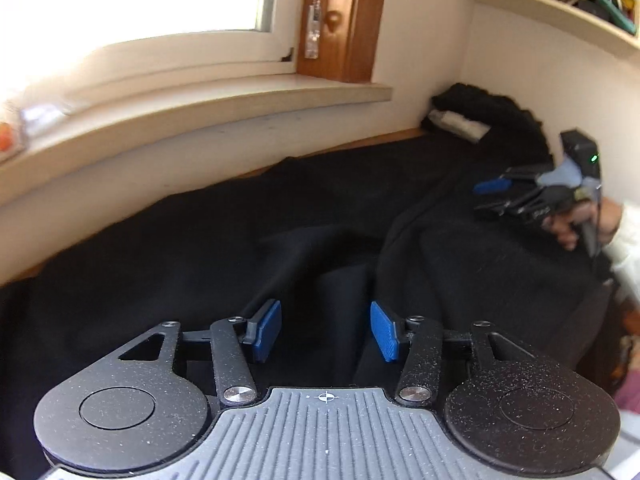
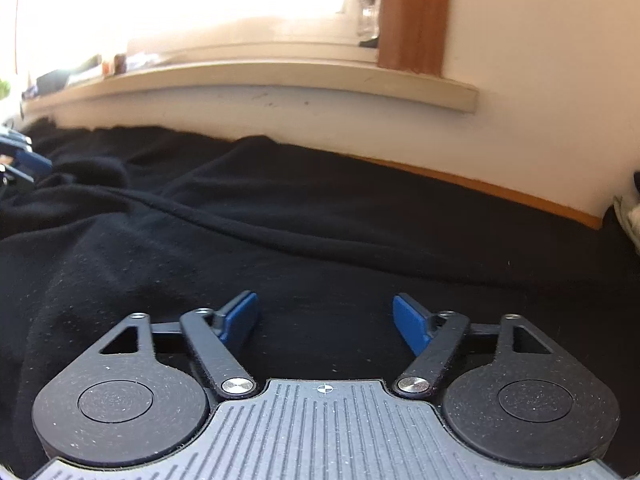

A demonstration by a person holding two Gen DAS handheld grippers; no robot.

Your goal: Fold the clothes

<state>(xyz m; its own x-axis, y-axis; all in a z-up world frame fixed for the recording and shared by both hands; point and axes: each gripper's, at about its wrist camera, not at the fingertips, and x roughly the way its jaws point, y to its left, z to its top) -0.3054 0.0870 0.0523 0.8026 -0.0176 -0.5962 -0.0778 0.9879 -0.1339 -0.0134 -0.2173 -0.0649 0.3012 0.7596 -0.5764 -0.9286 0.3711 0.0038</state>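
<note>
Claws both stand released: the left claw has its blue ribbed pads partly apart with nothing pinched between them, poised just above the black garment, and the right claw gapes wider, also empty, over the same cloth. In the left wrist view the right claw appears off to the right, gripped by a hand in a pale sleeve. The garment is soft matte knit, dusted with lint, rumpled into long folds and a corded seam, spread on a wood-edged surface below the cream windowsill. A bookshelf hangs right of the windowsill.
</note>
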